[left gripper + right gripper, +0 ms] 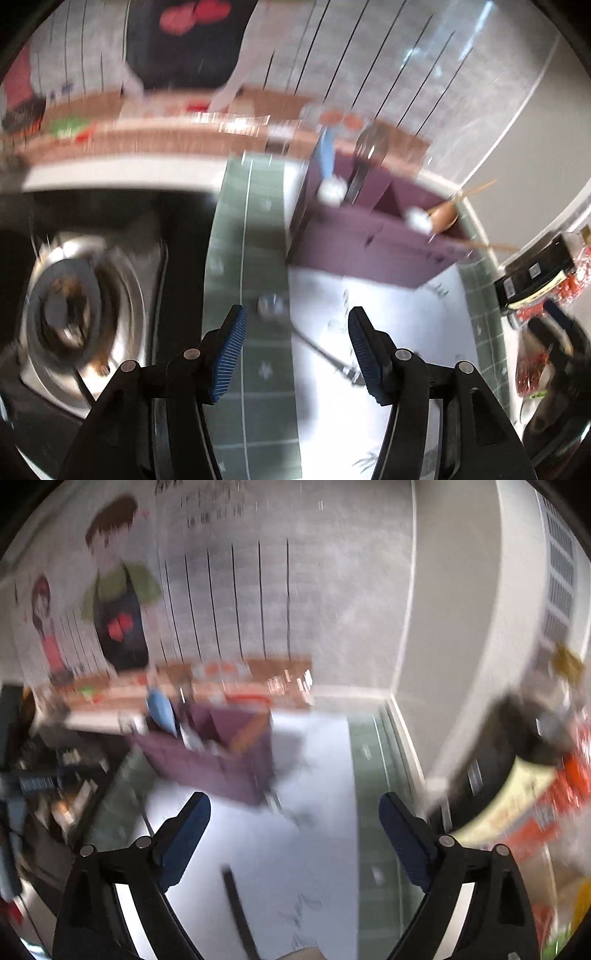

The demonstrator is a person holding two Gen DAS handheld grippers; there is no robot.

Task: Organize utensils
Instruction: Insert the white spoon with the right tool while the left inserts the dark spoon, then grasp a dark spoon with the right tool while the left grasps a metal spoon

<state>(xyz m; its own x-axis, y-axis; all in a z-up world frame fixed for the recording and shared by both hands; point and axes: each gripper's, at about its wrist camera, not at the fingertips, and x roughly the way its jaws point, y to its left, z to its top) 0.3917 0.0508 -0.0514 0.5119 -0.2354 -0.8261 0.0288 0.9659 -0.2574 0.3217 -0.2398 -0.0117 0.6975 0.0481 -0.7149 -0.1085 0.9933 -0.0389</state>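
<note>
Left gripper [295,354]: jaws apart, empty, above a spoon [295,325] on the mat [388,350]; right gripper [295,845]: jaws apart, empty; purple organizer [369,236] beyond, holding utensils; sink [81,310] left.

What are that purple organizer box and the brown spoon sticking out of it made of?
The purple organizer box looks like matte plastic or coated card: flat, even colour, thin straight dividers, no shine. Blur leaves it open. The brown spoon looks wooden: warm tan bowl with a soft sheen. The thin sticks beside it look like wood or bamboo.
</note>
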